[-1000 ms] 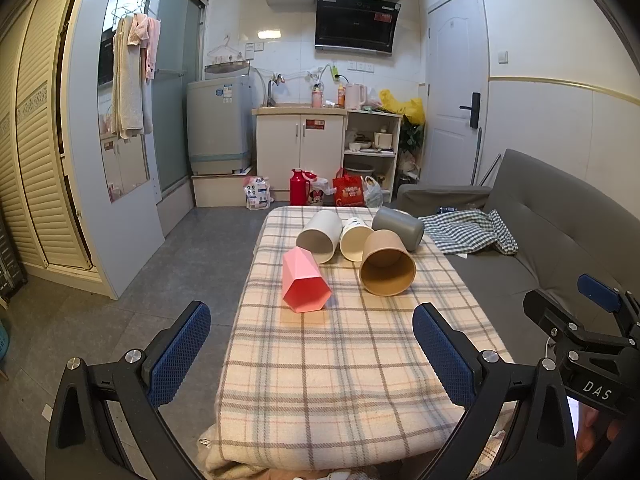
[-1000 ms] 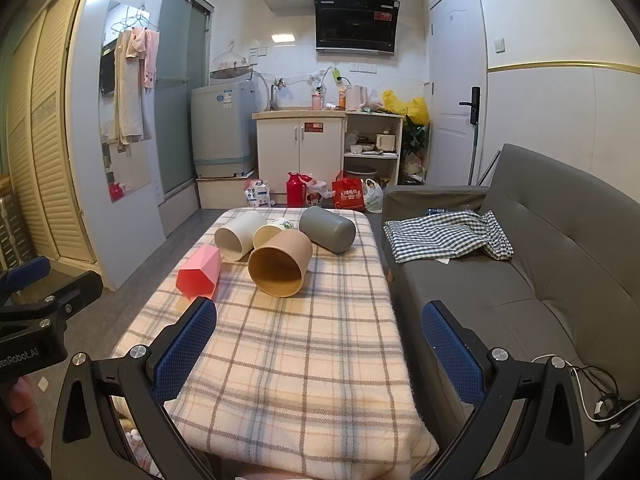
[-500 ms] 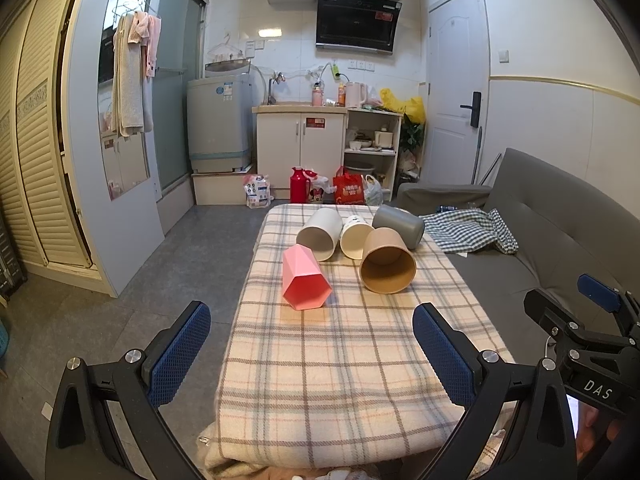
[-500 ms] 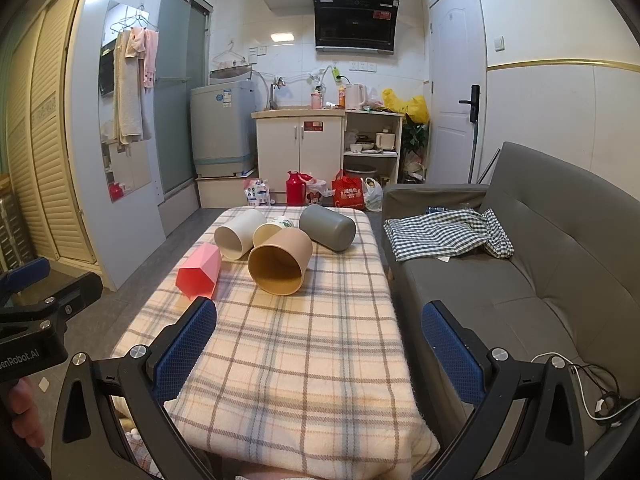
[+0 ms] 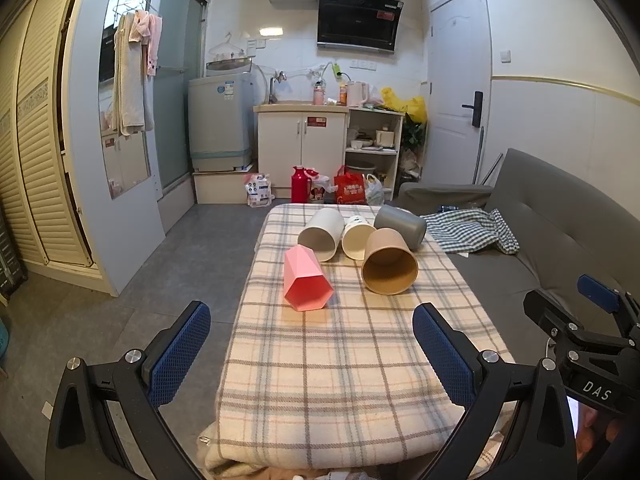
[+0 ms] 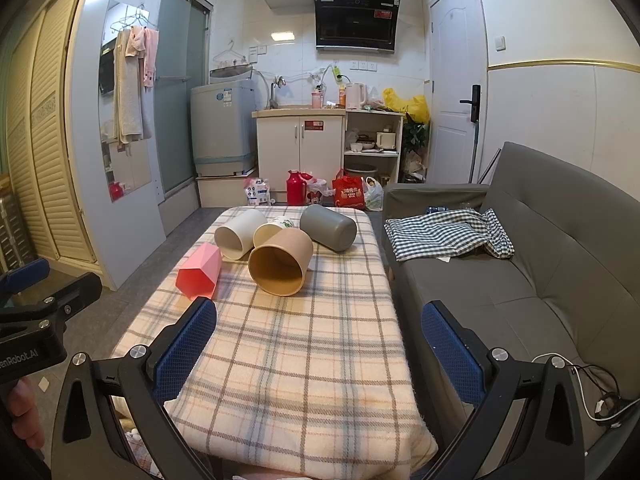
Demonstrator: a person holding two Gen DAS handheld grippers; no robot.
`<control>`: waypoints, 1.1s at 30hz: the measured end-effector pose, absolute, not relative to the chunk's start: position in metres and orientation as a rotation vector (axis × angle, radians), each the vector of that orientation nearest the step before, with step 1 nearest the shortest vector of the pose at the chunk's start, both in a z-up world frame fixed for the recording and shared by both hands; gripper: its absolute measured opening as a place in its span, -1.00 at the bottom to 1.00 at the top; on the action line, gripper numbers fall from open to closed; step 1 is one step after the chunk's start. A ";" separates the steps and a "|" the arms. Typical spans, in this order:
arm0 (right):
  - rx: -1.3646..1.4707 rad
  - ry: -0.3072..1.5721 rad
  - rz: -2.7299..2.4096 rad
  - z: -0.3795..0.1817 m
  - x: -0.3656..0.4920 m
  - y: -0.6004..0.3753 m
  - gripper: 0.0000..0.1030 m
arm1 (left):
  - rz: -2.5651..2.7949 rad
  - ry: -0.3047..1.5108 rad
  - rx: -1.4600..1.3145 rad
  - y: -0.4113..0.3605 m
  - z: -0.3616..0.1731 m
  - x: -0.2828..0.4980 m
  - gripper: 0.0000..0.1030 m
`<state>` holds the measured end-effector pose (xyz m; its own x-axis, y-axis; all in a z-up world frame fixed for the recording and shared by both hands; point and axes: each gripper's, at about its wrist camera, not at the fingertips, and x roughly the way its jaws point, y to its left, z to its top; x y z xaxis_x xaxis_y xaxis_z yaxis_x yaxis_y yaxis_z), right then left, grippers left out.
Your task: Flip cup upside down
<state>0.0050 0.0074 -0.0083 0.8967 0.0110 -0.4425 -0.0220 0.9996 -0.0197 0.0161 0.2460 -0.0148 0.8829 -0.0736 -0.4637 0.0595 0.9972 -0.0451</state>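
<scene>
Both tongs stand wide apart and empty: the left gripper (image 5: 312, 344) and the right gripper (image 6: 320, 340) are held at the near end of the table (image 5: 344, 380), above its plaid cloth, well short of any cup.

Beyond the bare cloth lie five cups, all on their sides. Nearest is the pink faceted cup (image 5: 306, 279), left of centre, with its mouth toward the cameras. Just beside it on the right is the tan cup (image 5: 389, 267), mouth likewise facing forward. Behind these are the white cup (image 5: 321, 234), the cream cup (image 5: 358, 237) and the grey cup (image 5: 401, 226), closely bunched; whether they touch cannot be settled.

Assessment: the approach has not begun. The pink and tan cups are the accessible ones. Recommend closing across the wall of a front cup, lifting clear of its neighbours, then turning it mouth-down. The soft cloth may let round cups roll if nudged.
</scene>
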 end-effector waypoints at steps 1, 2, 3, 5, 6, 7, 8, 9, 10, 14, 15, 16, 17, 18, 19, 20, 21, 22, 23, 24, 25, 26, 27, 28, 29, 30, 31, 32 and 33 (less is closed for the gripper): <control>-0.023 0.459 0.018 -0.008 0.005 0.007 1.00 | -0.070 0.485 -0.030 0.246 -0.014 0.016 1.00; -0.024 0.459 0.017 -0.009 0.005 0.007 1.00 | -0.070 0.486 -0.029 0.246 -0.017 0.016 1.00; -0.024 0.459 0.018 -0.010 0.006 0.007 1.00 | -0.069 0.486 -0.029 0.246 -0.015 0.017 1.00; -0.029 0.464 0.019 -0.012 0.009 0.009 1.00 | -0.068 0.485 -0.031 0.246 -0.015 0.017 1.00; -0.031 0.468 0.020 -0.012 0.011 0.010 1.00 | -0.067 0.487 -0.033 0.246 -0.015 0.018 1.00; -0.033 0.473 0.019 -0.012 0.014 0.011 1.00 | -0.065 0.490 -0.034 0.247 -0.017 0.019 1.00; -0.033 0.483 0.020 -0.013 0.021 0.013 1.00 | -0.064 0.492 -0.035 0.247 -0.018 0.020 1.00; -0.033 0.490 0.021 -0.013 0.025 0.013 1.00 | -0.060 0.497 -0.035 0.248 -0.019 0.024 1.00; -0.033 0.495 0.021 -0.014 0.029 0.014 1.00 | -0.055 0.503 -0.035 0.249 -0.022 0.027 1.00; -0.036 0.524 0.022 -0.015 0.048 0.013 1.00 | -0.038 0.540 -0.042 0.254 -0.026 0.052 1.00; -0.036 0.532 0.022 -0.016 0.053 0.013 1.00 | -0.033 0.553 -0.042 0.254 -0.027 0.061 1.00; -0.037 0.540 0.022 -0.017 0.059 0.013 1.00 | -0.028 0.563 -0.041 0.254 -0.028 0.068 1.00; -0.038 0.550 0.022 -0.020 0.065 0.012 1.00 | -0.024 0.580 -0.038 0.253 -0.034 0.078 1.00; -0.038 0.561 0.022 -0.022 0.072 0.011 1.00 | -0.024 0.593 -0.038 0.252 -0.031 0.089 1.00; -0.038 0.573 0.022 -0.025 0.079 0.010 1.00 | -0.024 0.614 -0.036 0.251 -0.036 0.100 1.00; -0.038 0.584 0.021 -0.028 0.086 0.010 1.00 | -0.026 0.635 -0.036 0.249 -0.037 0.113 1.00; -0.039 0.598 0.020 -0.032 0.094 0.009 1.00 | -0.027 0.649 -0.034 0.248 -0.041 0.122 1.00; -0.038 0.610 0.019 -0.036 0.101 0.008 1.00 | -0.026 0.667 -0.032 0.247 -0.046 0.131 1.00; -0.037 0.624 0.019 -0.040 0.109 0.007 1.00 | -0.021 0.691 -0.030 0.246 -0.053 0.141 1.00; -0.036 0.637 0.018 -0.044 0.116 0.006 1.00 | -0.016 0.714 -0.032 0.246 -0.060 0.151 1.00; -0.036 0.654 0.021 -0.049 0.125 0.004 1.00 | -0.012 0.731 -0.039 0.247 -0.065 0.159 1.00; -0.034 0.667 0.028 -0.053 0.132 0.003 1.00 | -0.011 0.748 -0.047 0.247 -0.070 0.167 1.00; -0.033 0.680 0.031 -0.057 0.139 0.001 1.00 | -0.012 0.770 -0.059 0.247 -0.077 0.175 1.00; -0.033 0.689 0.029 -0.060 0.146 0.001 1.00 | -0.010 0.784 -0.064 0.247 -0.082 0.181 1.00; -0.034 0.699 0.027 -0.065 0.155 0.000 1.00 | -0.010 0.798 -0.069 0.246 -0.087 0.188 0.99; -0.034 0.708 0.027 -0.069 0.161 -0.001 1.00 | -0.012 0.811 -0.075 0.246 -0.092 0.195 0.99; -0.033 0.712 0.026 -0.071 0.166 -0.001 1.00 | -0.012 0.824 -0.078 0.246 -0.097 0.201 0.99; -0.030 0.718 0.025 -0.075 0.172 -0.001 1.00 | -0.012 0.832 -0.079 0.246 -0.100 0.205 0.99; -0.027 0.723 0.024 -0.079 0.176 -0.001 1.00 | -0.012 0.844 -0.081 0.246 -0.105 0.210 0.99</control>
